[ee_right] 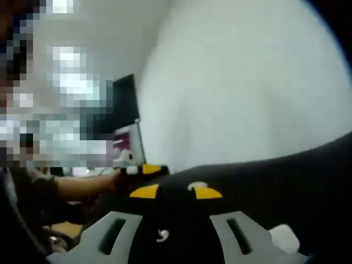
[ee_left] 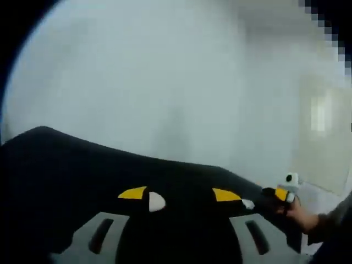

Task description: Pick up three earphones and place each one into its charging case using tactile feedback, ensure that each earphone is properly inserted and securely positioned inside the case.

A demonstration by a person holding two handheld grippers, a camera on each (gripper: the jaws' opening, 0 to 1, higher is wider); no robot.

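Your left tongs point(ee_left: 180, 193) stand wide, their yellow-tipped jaws apart over the black counter point(ee_left: 55, 176). A small white earphone point(ee_left: 156, 202) lies on the counter in the gap, just beside the left jaw's yellow tip; you cannot tell from the blurred picture whether it touches that jaw. A second small white piece point(ee_left: 248, 204) sits just right of the right jaw's tip; it is too blurred to name with certainty.

At the far right of the left gripper view, the right tongs point(ee_left: 281, 193) appear over the counter's edge, held by a hand point(ee_left: 304, 218). A pale wall point(ee_left: 165, 82) rises behind the counter.

In the right gripper view, your right tongs point(ee_right: 176, 192) also stand wide, jaws apart over the counter point(ee_right: 297, 170). A small white earphone point(ee_right: 197, 186) lies between the yellow tips, nearer the right one. Another small white piece point(ee_right: 161, 236) lies nearer to you between the grey jaw arms, and a white block point(ee_right: 285, 237) sits on the counter at the near right; blur prevents identifying it.

At the left of this view, the left tongs point(ee_right: 144, 169) show with an arm point(ee_right: 82, 185) behind them. A dark monitor point(ee_right: 124, 118) stands beyond, against the wall point(ee_right: 247, 82).
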